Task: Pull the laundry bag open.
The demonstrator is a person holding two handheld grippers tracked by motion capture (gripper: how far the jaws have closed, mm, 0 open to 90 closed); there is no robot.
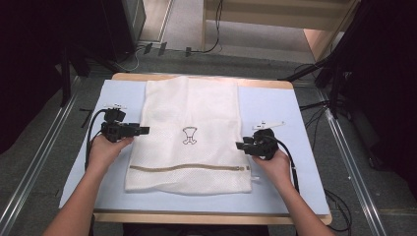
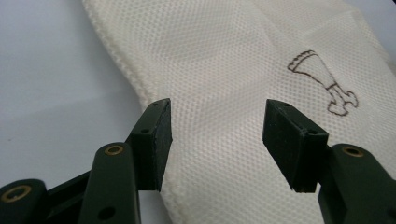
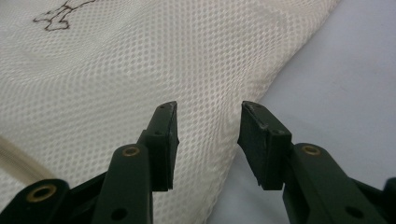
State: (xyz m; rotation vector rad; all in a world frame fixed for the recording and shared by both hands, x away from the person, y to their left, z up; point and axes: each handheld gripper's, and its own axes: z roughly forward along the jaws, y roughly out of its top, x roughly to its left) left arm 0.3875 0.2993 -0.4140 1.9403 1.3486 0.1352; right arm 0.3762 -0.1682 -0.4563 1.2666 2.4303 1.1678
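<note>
White mesh laundry bag (image 1: 189, 135) lies flat in the middle of the surface (image 1: 275, 105), on a pale blue mat, long axis running away from the person. Beige zipper (image 1: 187, 167) runs across the near end; small dark outline logo (image 1: 190, 135) sits about mid-bag.

Left tongs (image 1: 142, 131) at the bag's left edge, about level with the logo, pointing inward. In the left gripper view the left tongs (image 2: 217, 135) stand wide apart, straddling the seamed edge of the bag (image 2: 224, 84); pads not pressing on the mesh, nothing gripped. Logo (image 2: 324, 81) visible beyond, up right.

Right tongs (image 1: 239, 145) at the bag's right edge, slightly nearer the person than the left ones, also pointing inward. In the right gripper view the right tongs (image 3: 208, 140) are parted, less wide than the left, with the bag's edge (image 3: 140, 79) running between them; mesh lies slack under the gap, no pinch. Zipper end (image 3: 14, 161) shows at lower left, logo (image 3: 58, 14) at top left.

Both hands (image 1: 105, 150) rest low, close to the mat.
</note>
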